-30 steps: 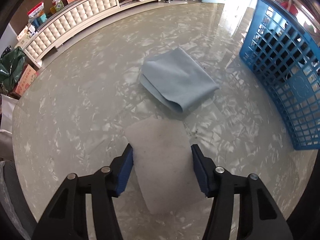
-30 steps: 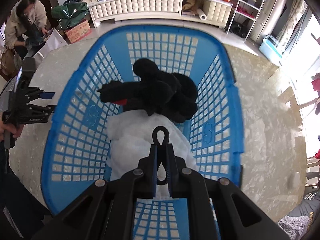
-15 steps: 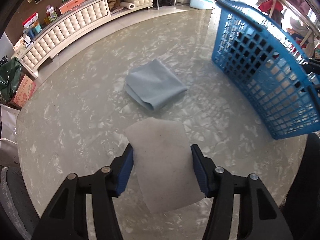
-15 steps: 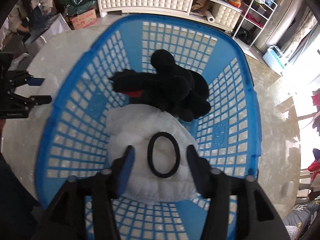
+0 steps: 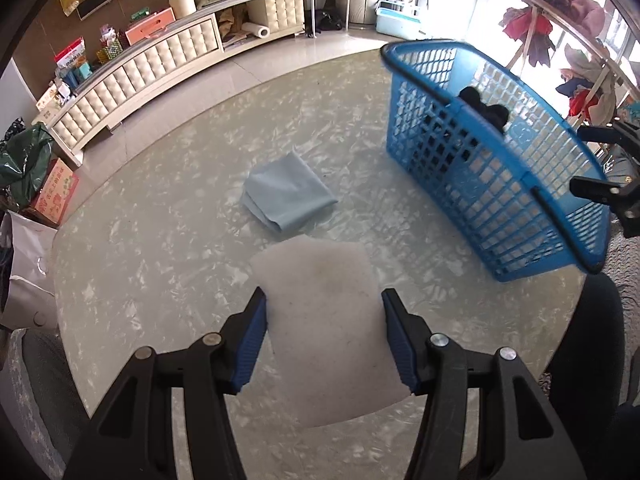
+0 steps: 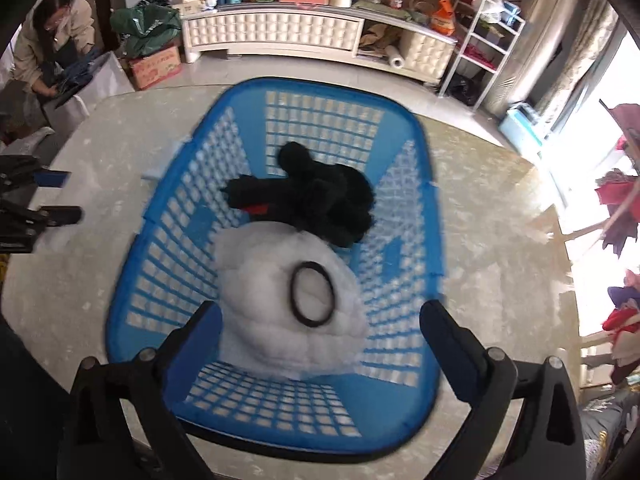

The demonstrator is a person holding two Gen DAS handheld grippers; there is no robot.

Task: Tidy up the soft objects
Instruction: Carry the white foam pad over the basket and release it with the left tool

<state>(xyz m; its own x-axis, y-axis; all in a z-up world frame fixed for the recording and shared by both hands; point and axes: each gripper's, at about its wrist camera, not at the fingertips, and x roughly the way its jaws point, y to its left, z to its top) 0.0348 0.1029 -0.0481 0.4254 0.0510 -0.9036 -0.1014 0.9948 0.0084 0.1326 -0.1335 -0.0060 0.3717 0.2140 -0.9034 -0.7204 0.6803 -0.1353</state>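
Observation:
In the left wrist view my left gripper [image 5: 326, 340] is shut on a thin white foam sheet [image 5: 320, 280], which hangs above the table between the blue pads. A folded light-blue cloth [image 5: 286, 196] lies on the table beyond it. The blue basket [image 6: 168, 240] sits under my right gripper [image 6: 320, 316], whose jaws are opening with nothing between the pads. Inside the basket a black hair tie [image 6: 292, 294] rests on a white fluffy cushion [image 6: 260, 280], with a black plush toy [image 6: 320, 200] behind it. The basket [image 5: 500, 184] also stands to the right of the left gripper.
The round marbled table [image 5: 160, 240] carries everything. A person [image 6: 52, 32] bends over bags at the far left. A long white cabinet [image 6: 280, 32] lines the back wall, a cardboard box [image 6: 156, 66] sits on the floor, and a clothes rack [image 5: 560, 20] stands at the right.
The right gripper opened and let go of the black hair tie, which dropped onto the white cushion. The left gripper rose with the white sheet, so the table and blue cloth look farther away.

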